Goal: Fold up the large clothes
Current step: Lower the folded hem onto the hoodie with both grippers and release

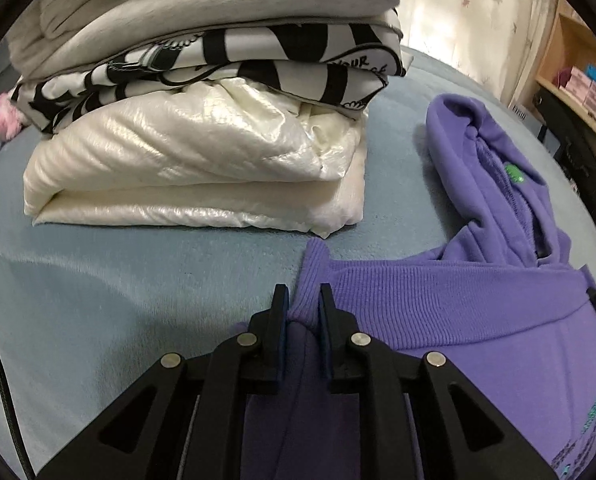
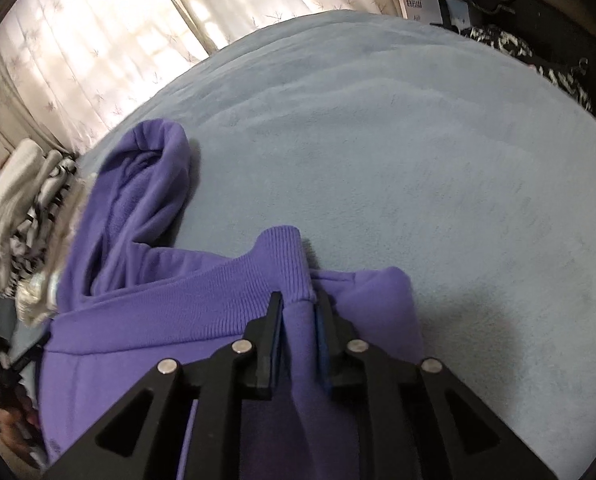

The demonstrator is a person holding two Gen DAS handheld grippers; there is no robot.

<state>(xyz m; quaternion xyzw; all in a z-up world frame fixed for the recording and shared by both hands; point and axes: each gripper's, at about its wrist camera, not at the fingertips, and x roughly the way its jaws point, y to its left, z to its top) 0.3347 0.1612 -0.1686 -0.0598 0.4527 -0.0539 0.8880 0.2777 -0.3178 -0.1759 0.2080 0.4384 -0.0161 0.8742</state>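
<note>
A purple hoodie (image 1: 458, 304) lies on the blue-grey bed cover (image 1: 117, 280), its ribbed hem folded up over the body and its hood (image 1: 470, 140) stretched out beyond. My left gripper (image 1: 302, 300) is shut on the left corner of the ribbed hem. In the right wrist view the same hoodie (image 2: 169, 308) fills the lower left, hood (image 2: 153, 160) at the far side. My right gripper (image 2: 300, 304) is shut on the right corner of the ribbed hem.
A stack of folded clothes stands to the left: a shiny cream jacket (image 1: 185, 168), a black-and-white patterned piece (image 1: 225, 68) and a grey garment (image 1: 201, 4) on top. Curtains (image 2: 97, 40) hang behind the bed. A wooden shelf (image 1: 578, 64) stands far right.
</note>
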